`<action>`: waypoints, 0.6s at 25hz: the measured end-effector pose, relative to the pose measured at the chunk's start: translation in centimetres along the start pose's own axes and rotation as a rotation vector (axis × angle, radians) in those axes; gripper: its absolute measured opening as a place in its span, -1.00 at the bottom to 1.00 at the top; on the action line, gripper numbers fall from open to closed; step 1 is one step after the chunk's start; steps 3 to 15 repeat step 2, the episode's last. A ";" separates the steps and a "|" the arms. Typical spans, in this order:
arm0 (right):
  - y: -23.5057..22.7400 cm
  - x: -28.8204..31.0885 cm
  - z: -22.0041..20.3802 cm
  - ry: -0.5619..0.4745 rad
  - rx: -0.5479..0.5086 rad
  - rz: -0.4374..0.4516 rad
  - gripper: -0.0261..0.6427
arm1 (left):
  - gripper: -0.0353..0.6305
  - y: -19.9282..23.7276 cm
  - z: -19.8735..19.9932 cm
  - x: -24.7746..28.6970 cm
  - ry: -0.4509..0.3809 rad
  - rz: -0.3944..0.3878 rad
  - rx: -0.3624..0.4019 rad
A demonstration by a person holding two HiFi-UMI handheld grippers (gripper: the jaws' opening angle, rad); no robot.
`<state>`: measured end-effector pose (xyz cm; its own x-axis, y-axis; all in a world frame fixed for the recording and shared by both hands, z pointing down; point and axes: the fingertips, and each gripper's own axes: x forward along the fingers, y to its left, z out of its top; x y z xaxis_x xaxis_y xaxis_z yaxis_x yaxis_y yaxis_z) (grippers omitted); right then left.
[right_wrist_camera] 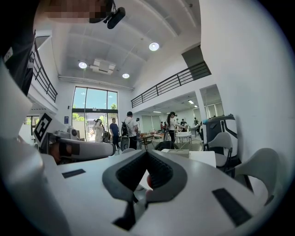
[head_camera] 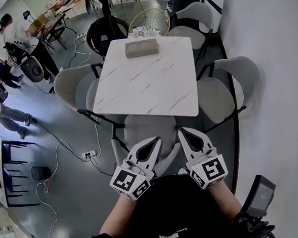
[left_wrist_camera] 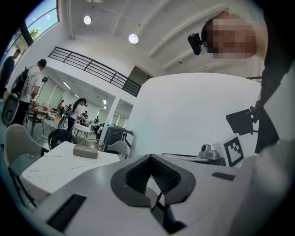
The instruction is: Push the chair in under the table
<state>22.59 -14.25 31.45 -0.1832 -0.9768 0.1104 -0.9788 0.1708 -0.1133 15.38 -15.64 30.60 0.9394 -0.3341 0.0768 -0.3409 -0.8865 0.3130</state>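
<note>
Standing at the near edge of the white marbled bench (head_camera: 152, 85), the grey chair (head_camera: 142, 129) has the front of its seat under the bench top, while the rest of the seat and the backrest remain outside the edge. Both tools are on the near side of the bench, above the chair's backrest; whether they touch it cannot be told. The left tool (head_camera: 154, 142) (left_wrist_camera: 152, 173) has its jaws pressed together and grips nothing. The right tool (head_camera: 183, 133) (right_wrist_camera: 146, 170) is likewise fully closed and empty. A grey block (head_camera: 141, 47) lies at the far edge of the bench. Another chair (head_camera: 223, 94) stands at the bench's right side.
</note>
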 end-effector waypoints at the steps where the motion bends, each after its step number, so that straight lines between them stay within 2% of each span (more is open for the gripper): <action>1: 0.0 0.0 0.0 0.001 -0.002 0.000 -0.89 | -0.88 0.1 -0.1 -0.1 0.001 0.005 0.001; 15: 0.1 0.0 0.0 0.001 -0.003 0.000 -0.89 | -0.88 0.1 -0.2 -0.1 0.002 0.011 0.003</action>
